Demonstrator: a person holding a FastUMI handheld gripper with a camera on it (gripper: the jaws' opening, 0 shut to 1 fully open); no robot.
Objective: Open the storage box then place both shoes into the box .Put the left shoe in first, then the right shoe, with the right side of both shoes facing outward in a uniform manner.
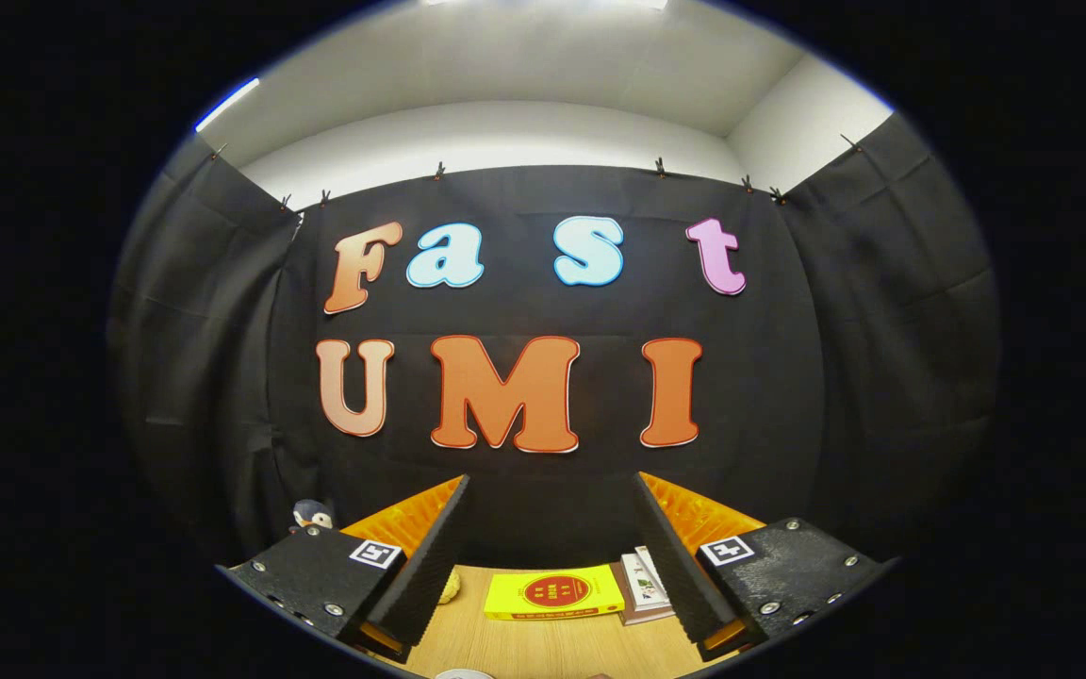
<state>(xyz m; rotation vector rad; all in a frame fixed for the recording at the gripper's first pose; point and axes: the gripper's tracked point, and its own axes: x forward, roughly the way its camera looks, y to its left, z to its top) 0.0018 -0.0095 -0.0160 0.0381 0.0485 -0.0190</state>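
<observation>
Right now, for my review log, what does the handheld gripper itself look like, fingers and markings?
The gripper has two black, wedge-shaped fingers with finely ribbed inner faces and orange ribbed plastic backs. Each finger sits on a black textured block fixed with silver screws, and each block carries a small white square tag with a black pattern. The fingers stand wide apart, nothing between them.

The gripper (552, 556) hangs wide apart and empty above a wooden table (524, 646), a yellow book (554, 594) beyond.

Camera rides hand-held gripper (552, 566), faces booth wall level, seemingly above table (543, 646)
</observation>
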